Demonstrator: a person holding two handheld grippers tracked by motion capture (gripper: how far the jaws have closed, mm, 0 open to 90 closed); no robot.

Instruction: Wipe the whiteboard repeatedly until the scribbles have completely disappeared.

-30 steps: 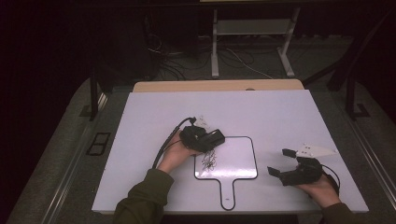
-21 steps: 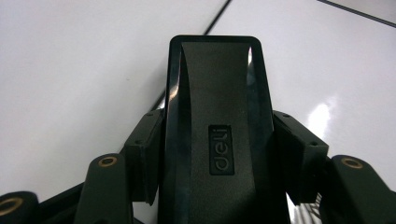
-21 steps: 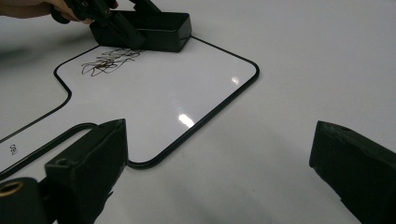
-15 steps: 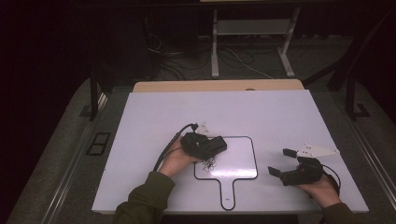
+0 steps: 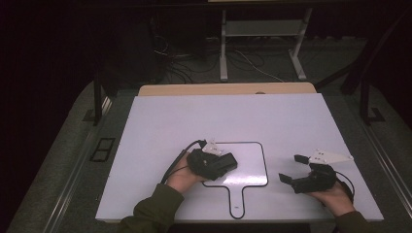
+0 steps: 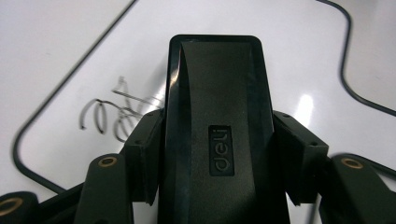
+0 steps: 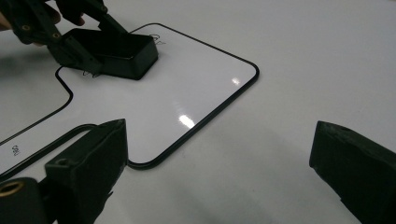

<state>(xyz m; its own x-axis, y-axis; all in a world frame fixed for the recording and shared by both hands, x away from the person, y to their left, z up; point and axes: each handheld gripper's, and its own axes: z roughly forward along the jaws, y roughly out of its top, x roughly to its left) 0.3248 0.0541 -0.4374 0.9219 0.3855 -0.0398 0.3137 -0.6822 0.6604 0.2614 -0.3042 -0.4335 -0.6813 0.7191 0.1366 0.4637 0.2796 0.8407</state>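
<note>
Centrally on matte white desk (image 5: 160, 131): glossy paddle-shaped whiteboard (image 5: 248, 162), thin black border, rounded corners, short handle pointing to 6 o'clock. Left tongs (image 5: 224, 164) clamped on black plastic eraser (image 6: 217, 130) (smooth, rectangular, rounded corners, embossed "deli" logo), which rests on board's 9 o'clock edge. Grey looping marker scribbles (image 6: 109, 114) on board just beside eraser. Right tongs (image 5: 290, 169) at board's 3 o'clock, over bare desk, blocky black jaws wide apart, holding nothing. Olive sleeve (image 5: 153, 211) on left forearm.
</note>
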